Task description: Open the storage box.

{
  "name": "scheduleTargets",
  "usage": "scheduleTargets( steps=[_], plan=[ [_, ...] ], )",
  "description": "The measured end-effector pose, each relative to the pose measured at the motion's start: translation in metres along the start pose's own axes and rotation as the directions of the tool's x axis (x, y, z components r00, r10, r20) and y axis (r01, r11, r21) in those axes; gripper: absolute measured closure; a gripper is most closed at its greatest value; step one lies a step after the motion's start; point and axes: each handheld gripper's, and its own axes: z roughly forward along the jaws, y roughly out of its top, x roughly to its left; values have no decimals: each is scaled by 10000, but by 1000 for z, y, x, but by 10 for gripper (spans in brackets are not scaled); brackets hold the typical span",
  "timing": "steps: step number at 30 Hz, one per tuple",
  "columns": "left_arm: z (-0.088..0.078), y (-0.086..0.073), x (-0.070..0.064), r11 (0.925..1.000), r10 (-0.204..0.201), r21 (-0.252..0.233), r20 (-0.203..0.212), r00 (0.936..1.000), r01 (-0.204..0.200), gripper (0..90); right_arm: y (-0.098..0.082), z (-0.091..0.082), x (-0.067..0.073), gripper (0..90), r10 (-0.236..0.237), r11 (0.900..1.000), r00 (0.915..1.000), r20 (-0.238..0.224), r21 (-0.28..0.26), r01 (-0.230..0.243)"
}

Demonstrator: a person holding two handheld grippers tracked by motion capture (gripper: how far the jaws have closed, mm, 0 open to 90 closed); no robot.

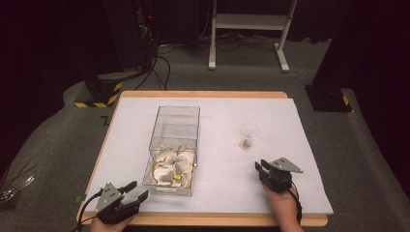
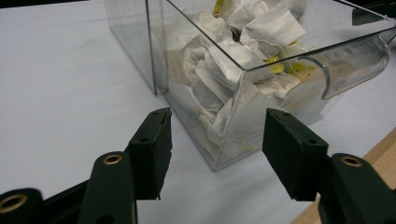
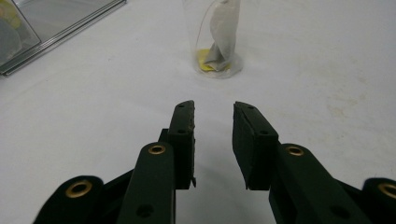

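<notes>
- At the lower left of the high view I see my left gripper [image 1: 134, 193] near the table's front edge, its jaws spread wide and holding nothing; my hand under it is cut off by the bottom of the frame.
- Just right of it stands a clear plastic box [image 1: 175, 145] with an open top, its near half heaped with white tea bags [image 1: 169, 165] that carry yellow tags; the far half looks bare through the walls.
- From the left gripper view, the box's near corner [image 2: 219, 158] sits between the two open jaws but farther out, apart from both; the tea bags [image 2: 224, 65] press against the clear wall, and a curved cut-out lip shows on the box's right side.
- At the lower right of the high view, my right gripper [image 1: 260, 166] rests with its jaws a small way apart, empty.
- Above it in that frame, a small clear cup [image 1: 249, 136] stands on the white table cover [image 1: 290, 125], well apart from the box.
- Through the right gripper view, the cup [image 3: 214, 37] holds one tea bag with a yellow tag at the bottom; its rim is cut off by the top of the frame.
</notes>
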Motion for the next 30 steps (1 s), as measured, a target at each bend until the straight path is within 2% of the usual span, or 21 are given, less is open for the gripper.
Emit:
scheduleTargets(
  steps=[8,11,17,30],
  plan=[
    [10,-2,-4,9998,88,161,246,9997,-92,417,-1,1,0,689,-39,10000,10000,-52,46,40],
    [12,-2,-4,9999,-49,99,355,9994,46,422,-1,1,0,689,-56,10000,10000,-53,61,57],
    [17,-1,-6,10000,-52,21,239,9997,52,426,-1,1,1,689,-52,9999,10000,-50,91,52],
    [20,-2,-14,9990,6,-456,125,9999,0,408,-2,2,2,689,-143,9998,9999,-44,134,143]
  ],
)
